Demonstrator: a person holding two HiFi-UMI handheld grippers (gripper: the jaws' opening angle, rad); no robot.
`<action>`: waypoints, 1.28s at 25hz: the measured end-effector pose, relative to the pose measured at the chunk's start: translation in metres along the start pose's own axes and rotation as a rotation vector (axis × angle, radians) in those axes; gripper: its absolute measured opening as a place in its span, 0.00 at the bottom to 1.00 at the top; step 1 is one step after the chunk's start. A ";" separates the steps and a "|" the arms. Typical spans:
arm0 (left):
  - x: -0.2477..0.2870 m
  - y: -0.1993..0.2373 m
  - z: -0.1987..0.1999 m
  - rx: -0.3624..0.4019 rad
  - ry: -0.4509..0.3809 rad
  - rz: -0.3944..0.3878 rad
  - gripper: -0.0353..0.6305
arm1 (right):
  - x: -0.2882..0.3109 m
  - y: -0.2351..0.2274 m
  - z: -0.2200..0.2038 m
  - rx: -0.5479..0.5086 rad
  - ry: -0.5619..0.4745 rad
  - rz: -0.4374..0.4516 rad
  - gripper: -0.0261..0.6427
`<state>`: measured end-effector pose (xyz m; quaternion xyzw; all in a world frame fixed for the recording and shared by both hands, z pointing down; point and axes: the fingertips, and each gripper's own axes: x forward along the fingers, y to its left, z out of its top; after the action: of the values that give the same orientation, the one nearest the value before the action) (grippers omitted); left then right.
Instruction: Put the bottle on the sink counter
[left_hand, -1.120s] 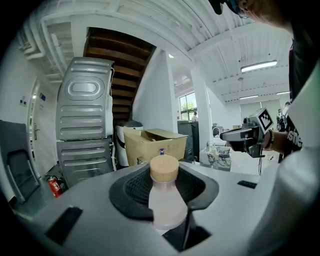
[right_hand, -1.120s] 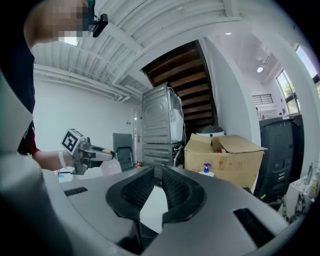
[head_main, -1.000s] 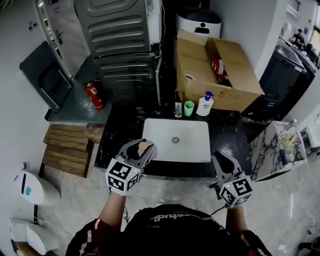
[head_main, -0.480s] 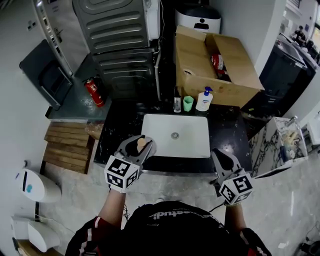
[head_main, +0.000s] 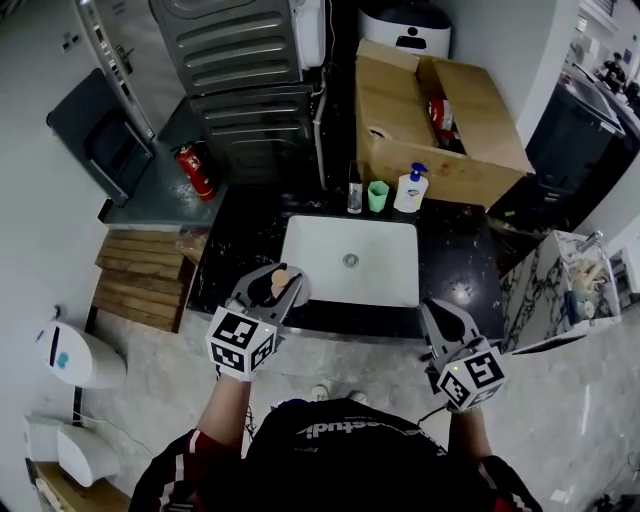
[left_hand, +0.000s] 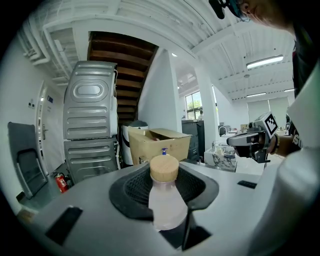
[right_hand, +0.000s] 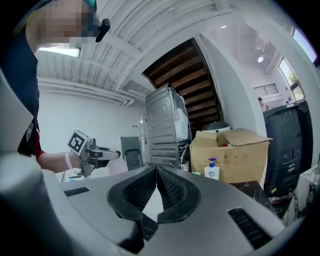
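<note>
left gripper (head_main: 284, 288) is clamping the bottle (left_hand: 165, 196), cork cap pointing forward along the jaws | bottle is hovering at the sink counter (head_main: 232, 262) front edge, bare stone lying just ahead, left of the basin (head_main: 350, 262) | right gripper (head_main: 437, 310) is idling with jaws together and empty, farther off

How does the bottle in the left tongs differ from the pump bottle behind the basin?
The held bottle has a flat tan cap; the pump bottle has a blue pump. The held bottle is pale pink; the pump bottle is white. The held bottle sits in the left tongs; the pump bottle stands on the black counter. Both are small bottles.
</note>
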<state>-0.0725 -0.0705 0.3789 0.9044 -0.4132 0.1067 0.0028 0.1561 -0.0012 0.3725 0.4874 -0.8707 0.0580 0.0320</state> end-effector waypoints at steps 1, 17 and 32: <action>0.000 -0.001 0.001 0.002 0.001 0.007 0.26 | -0.002 -0.002 0.000 0.002 -0.002 0.005 0.10; 0.025 -0.001 -0.006 0.017 0.025 0.049 0.26 | 0.012 -0.011 -0.014 0.005 0.019 0.064 0.10; 0.140 0.092 -0.024 0.019 0.037 0.020 0.26 | 0.125 -0.051 -0.004 -0.059 0.025 0.027 0.09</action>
<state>-0.0567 -0.2339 0.4219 0.8980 -0.4211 0.1274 0.0008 0.1344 -0.1327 0.3944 0.4737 -0.8780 0.0389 0.0565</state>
